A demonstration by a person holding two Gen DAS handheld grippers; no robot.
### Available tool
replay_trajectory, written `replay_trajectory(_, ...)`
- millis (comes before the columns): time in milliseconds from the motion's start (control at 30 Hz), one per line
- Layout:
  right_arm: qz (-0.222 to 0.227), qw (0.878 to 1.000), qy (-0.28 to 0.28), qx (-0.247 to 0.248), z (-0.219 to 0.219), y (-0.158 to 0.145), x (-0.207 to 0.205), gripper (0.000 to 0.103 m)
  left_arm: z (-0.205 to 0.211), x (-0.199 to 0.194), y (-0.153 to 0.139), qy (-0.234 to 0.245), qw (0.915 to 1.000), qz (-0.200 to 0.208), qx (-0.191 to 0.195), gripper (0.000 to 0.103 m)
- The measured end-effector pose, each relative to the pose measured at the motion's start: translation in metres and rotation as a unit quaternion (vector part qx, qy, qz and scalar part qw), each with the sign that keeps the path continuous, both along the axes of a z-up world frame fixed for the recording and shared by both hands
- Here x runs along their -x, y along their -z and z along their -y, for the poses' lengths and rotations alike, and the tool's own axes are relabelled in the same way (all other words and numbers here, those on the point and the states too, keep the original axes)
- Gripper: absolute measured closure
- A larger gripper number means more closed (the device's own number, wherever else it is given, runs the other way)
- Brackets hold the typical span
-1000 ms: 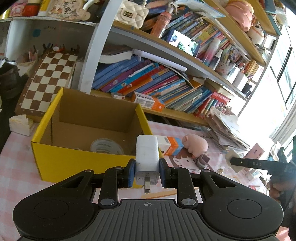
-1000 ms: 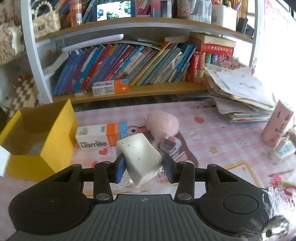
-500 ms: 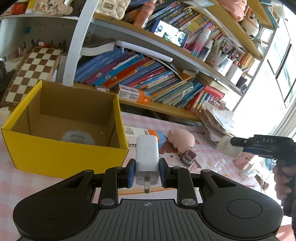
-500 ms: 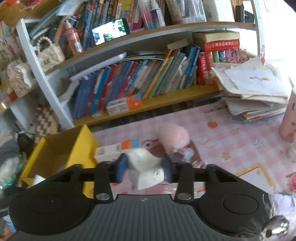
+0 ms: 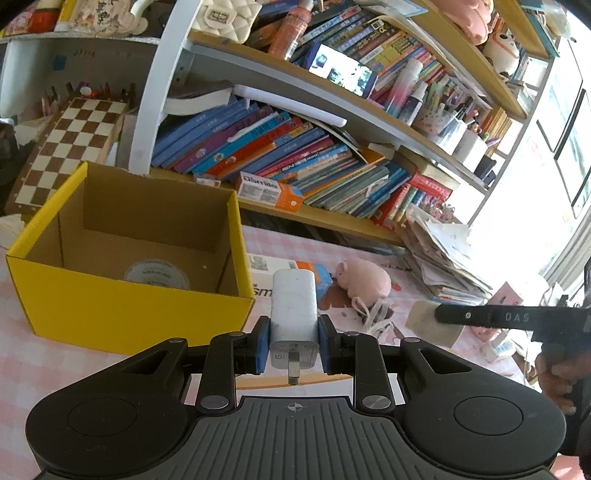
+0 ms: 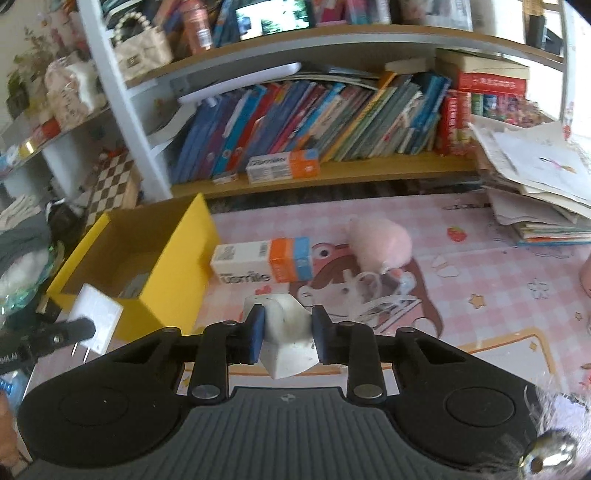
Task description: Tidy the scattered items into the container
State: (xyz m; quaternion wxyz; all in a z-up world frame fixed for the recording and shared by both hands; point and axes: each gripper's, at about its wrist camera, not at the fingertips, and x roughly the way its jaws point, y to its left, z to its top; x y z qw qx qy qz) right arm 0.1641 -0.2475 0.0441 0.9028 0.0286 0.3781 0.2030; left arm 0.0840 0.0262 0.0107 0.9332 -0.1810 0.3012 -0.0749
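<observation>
The right gripper [image 6: 287, 334] had squeezed tight on the probable sponge [image 6: 286, 341]; left gripper [image 5: 294, 343] clamped the charger [image 5: 294, 314], box [image 5: 129, 310] near.

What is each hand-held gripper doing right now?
Left hand-held gripper: shut on the white plug adapter.
Right hand-held gripper: shut on the white eraser block.

one yellow box [image 5: 122, 310] sits on the table. inside it is one roll of tape [image 5: 157, 275]. two toothpaste boxes show: one on the table [image 6: 264, 260] and one on the shelf [image 6: 282, 166]. there is one pink plush pig [image 5: 364, 277], one white charger plug [image 5: 294, 314], and one white squishy block [image 6: 286, 334]. one checkered game board [image 5: 72, 144] leans by the shelf. one white quilted purse [image 5: 225, 16] sits up high.
</observation>
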Motion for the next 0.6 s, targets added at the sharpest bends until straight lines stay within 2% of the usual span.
replay_trajectory(600,0.007,0.999,-0.048,-0.011,-0.064,0.001,0.014,0.077,-0.037,0.012,-0.006,-0.01,0.9999,0.003,-0.012,0.078)
